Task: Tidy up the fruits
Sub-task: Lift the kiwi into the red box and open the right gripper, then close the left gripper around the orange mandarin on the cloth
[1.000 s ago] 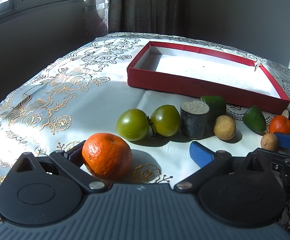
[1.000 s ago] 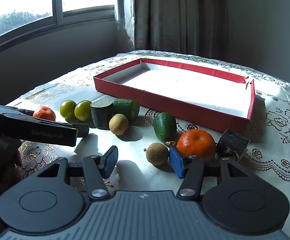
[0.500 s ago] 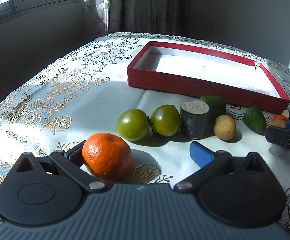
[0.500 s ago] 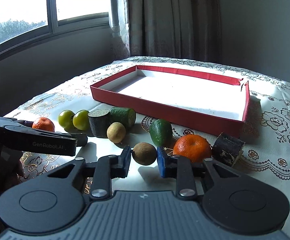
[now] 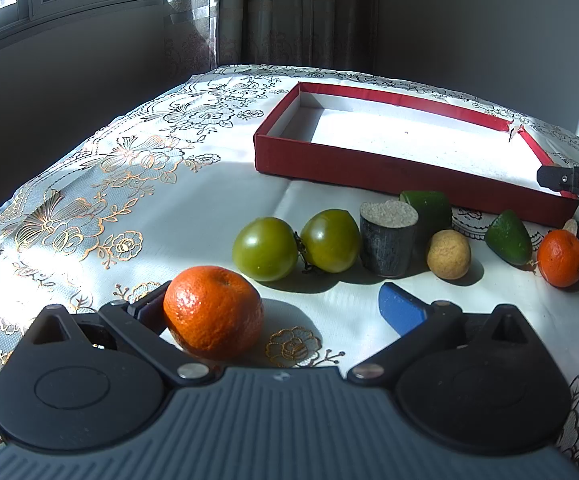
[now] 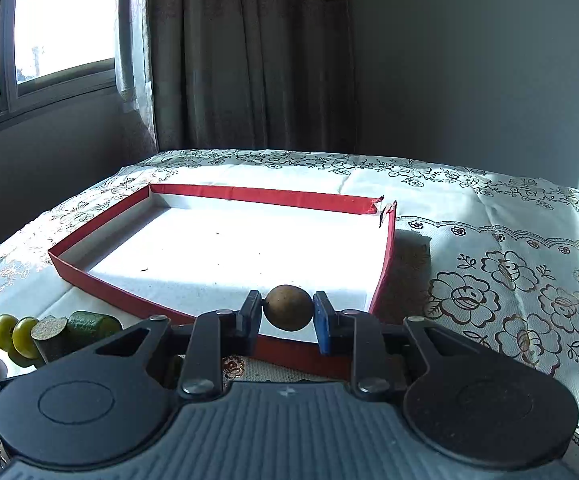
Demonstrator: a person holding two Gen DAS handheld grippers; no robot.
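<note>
Right wrist view: our right gripper (image 6: 287,314) pinches small brown fruit (image 6: 288,307) above near edge of red tray (image 6: 383,264). Only left wrist view shows left gripper (image 5: 277,308) fingers spread, orange (image 5: 213,311) against 9 o'clock finger on desk (image 5: 209,196).

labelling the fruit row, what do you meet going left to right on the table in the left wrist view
near orange → first green tomato → second green tomato → dark cut stump → small tan fruit → avocado → far orange
</note>
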